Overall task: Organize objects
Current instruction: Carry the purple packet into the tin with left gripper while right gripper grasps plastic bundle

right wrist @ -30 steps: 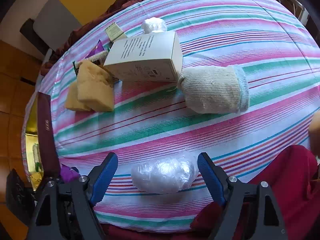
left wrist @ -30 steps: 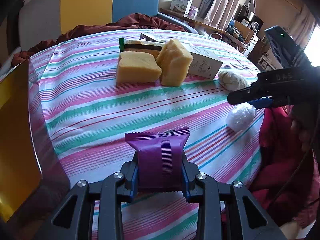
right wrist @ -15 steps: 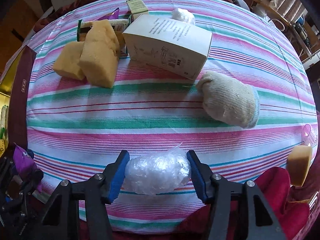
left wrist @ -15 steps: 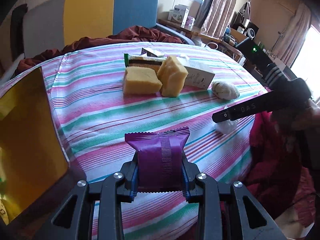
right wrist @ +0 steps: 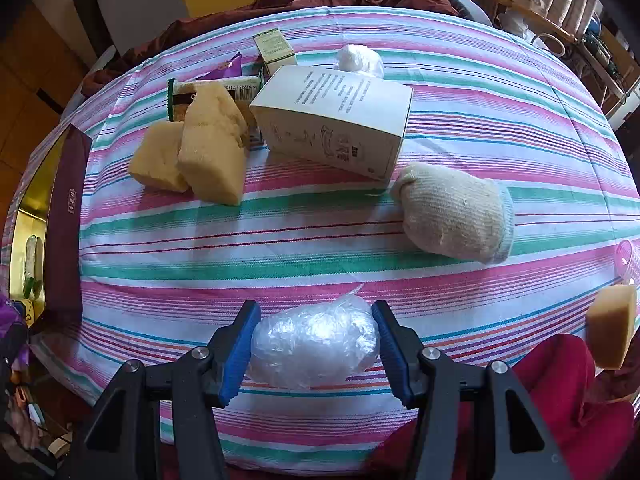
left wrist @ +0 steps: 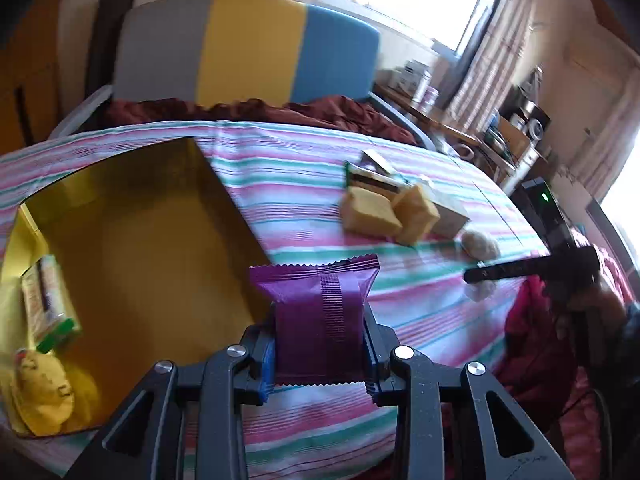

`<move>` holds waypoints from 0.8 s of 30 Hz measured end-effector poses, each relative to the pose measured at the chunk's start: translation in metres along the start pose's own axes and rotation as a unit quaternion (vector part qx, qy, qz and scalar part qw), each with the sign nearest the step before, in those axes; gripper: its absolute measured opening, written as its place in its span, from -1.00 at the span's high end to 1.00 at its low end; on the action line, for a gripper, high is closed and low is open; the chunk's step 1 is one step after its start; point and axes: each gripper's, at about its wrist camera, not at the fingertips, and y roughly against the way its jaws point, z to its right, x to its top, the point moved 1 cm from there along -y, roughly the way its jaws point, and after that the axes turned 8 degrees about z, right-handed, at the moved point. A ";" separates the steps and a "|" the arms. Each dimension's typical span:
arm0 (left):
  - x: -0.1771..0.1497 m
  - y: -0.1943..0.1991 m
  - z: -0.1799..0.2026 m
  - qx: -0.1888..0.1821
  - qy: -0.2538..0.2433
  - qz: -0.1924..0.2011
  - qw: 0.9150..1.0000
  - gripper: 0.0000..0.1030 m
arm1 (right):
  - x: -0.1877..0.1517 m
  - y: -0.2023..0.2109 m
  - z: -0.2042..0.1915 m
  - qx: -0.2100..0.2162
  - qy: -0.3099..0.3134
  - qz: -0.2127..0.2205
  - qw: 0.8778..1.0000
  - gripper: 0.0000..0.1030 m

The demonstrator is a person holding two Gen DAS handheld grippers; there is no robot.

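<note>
My left gripper (left wrist: 320,344) is shut on a purple snack packet (left wrist: 320,304), held upright above the striped tablecloth (left wrist: 304,200) at the right rim of an open gold box (left wrist: 132,248). That box holds a green-ended packet (left wrist: 48,304) and a yellow item (left wrist: 44,392). In the right wrist view my right gripper (right wrist: 316,320) points steeply down near the table's front edge. Its blue pads (right wrist: 240,344) press both sides of a crumpled clear plastic ball (right wrist: 316,348) that rests on the cloth.
Two yellow sponges (right wrist: 192,152), a white carton (right wrist: 332,120), a rolled cream sock (right wrist: 452,212), a second plastic ball (right wrist: 358,60), a small green box (right wrist: 274,46) and a snack packet (right wrist: 216,92) lie further back. Another sponge (right wrist: 612,328) sits at the right edge, above red cloth (right wrist: 560,380).
My left gripper rose and swung left with the purple packet, so the gold box's inside now shows. The right jaws closed from wide apart onto the plastic ball.
</note>
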 end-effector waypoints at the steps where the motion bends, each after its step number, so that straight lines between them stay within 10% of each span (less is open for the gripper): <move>1: 0.002 0.004 -0.010 0.008 0.010 0.004 1.000 0.34 | 0.000 0.001 0.001 0.002 0.000 0.002 1.000 -0.12; 24: 0.068 -0.006 -0.219 0.191 0.072 0.002 0.979 0.33 | -0.004 0.007 -0.003 0.006 -0.017 0.026 1.000 -0.12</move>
